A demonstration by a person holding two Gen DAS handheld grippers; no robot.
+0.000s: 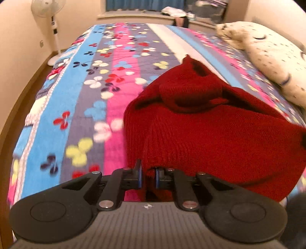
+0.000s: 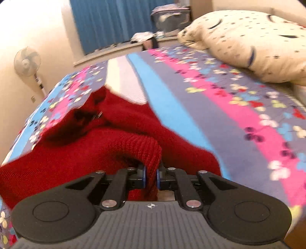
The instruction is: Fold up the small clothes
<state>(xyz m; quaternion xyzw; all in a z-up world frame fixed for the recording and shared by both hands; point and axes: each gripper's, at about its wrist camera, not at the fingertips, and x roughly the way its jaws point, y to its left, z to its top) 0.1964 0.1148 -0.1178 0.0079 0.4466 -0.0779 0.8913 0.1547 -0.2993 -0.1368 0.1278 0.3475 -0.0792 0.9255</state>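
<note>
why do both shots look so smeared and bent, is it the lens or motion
Both. Left wrist view: fisheye bows the bed edge, and the bedspread flowers smear near the left gripper, while the red sweater knit stays fairly crisp. Right wrist view: the bedspread streaks at right, the pillow is soft, and warm light washes out the wall.

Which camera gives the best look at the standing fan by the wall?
The left wrist view. There the standing fan shows its head, its pole and its round base on the floor at the bed's left edge. In the right wrist view the fan is smaller, and the bed hides its base.
</note>
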